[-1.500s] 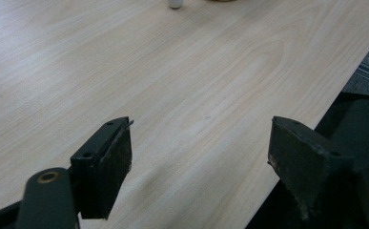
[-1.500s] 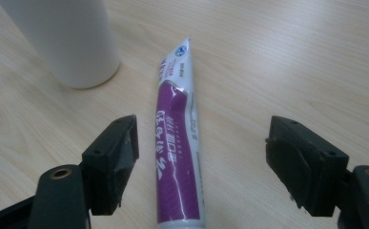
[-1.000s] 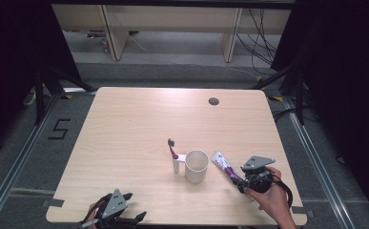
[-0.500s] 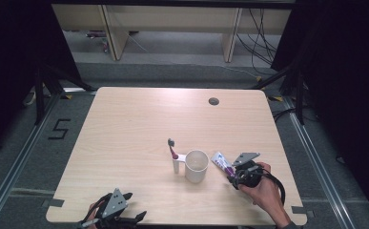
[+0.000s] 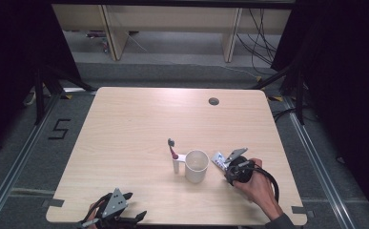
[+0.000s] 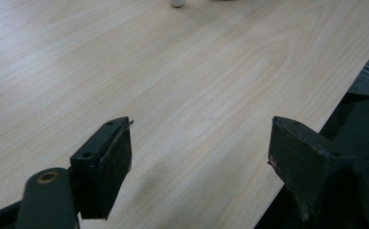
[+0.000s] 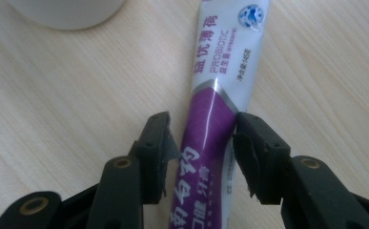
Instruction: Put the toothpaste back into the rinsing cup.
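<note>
Two grippers, one tube: items logged below.
Toothpaste tube (image 7: 219, 95): purple and white, lying flat on the table (image 5: 134, 124), just to the right of the cup in the high view; it runs lengthwise between the right gripper's jaws.
Right gripper (image 7: 200, 145): low over the tube, jaws straddling its purple section. One jaw sits at the tube's edge, the other shows a narrow gap; whether they are clamped on it cannot be told.
Right hand (image 5: 257, 183): wrapped round the gripper body near the table's front right, cable looping beside it.
Cup (image 5: 196, 165): white, upright, near table centre-front, close to the tube's far end.
Toothbrush (image 5: 173, 150): leaning upright in a small white holder touching the cup's left side.
Left gripper (image 6: 199, 157): jaws spread wide with nothing between them, at the table's front left edge, well apart from the cup.
Table hole (image 5: 214, 101): dark round grommet near the far edge.
</note>
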`<act>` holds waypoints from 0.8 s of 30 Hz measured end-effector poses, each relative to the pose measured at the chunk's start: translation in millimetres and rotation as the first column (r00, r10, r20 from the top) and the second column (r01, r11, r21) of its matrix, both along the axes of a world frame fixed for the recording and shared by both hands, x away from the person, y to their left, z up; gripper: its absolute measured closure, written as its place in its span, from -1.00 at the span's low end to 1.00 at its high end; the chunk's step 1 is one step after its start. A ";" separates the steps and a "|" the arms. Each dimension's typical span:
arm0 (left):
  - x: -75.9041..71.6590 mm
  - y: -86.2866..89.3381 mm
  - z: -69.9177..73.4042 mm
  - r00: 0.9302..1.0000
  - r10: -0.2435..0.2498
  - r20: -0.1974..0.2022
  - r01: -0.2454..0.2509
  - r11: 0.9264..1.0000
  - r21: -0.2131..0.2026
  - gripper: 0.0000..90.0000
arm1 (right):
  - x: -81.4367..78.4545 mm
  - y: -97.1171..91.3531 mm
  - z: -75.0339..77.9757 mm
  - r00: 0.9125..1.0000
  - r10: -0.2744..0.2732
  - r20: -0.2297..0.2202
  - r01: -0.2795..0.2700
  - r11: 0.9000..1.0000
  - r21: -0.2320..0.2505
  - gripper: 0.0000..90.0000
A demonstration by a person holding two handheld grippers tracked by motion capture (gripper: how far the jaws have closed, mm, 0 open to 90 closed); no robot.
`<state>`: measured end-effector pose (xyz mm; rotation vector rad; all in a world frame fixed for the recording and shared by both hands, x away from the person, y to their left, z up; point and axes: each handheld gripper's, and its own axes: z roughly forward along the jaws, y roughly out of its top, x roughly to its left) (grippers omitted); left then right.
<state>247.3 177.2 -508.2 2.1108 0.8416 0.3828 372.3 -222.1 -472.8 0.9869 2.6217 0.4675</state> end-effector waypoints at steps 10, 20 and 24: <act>0.3 -0.3 -0.1 1.000 -0.005 -0.003 0.005 1.000 0.019 -0.50 | 10.3 3.1 0.2 0.998 -0.035 -0.057 0.034 0.999 -0.026 0.34; -0.4 -1.1 -0.3 1.000 -0.005 -0.004 0.005 1.000 0.006 -0.50 | 24.1 5.6 4.3 0.995 -0.021 -0.098 0.015 0.998 -0.065 0.46; -0.1 -1.6 -1.1 1.000 -0.006 0.001 0.006 1.000 0.001 -0.50 | 33.3 4.9 3.6 0.992 -0.010 -0.127 -0.002 0.995 -0.099 0.53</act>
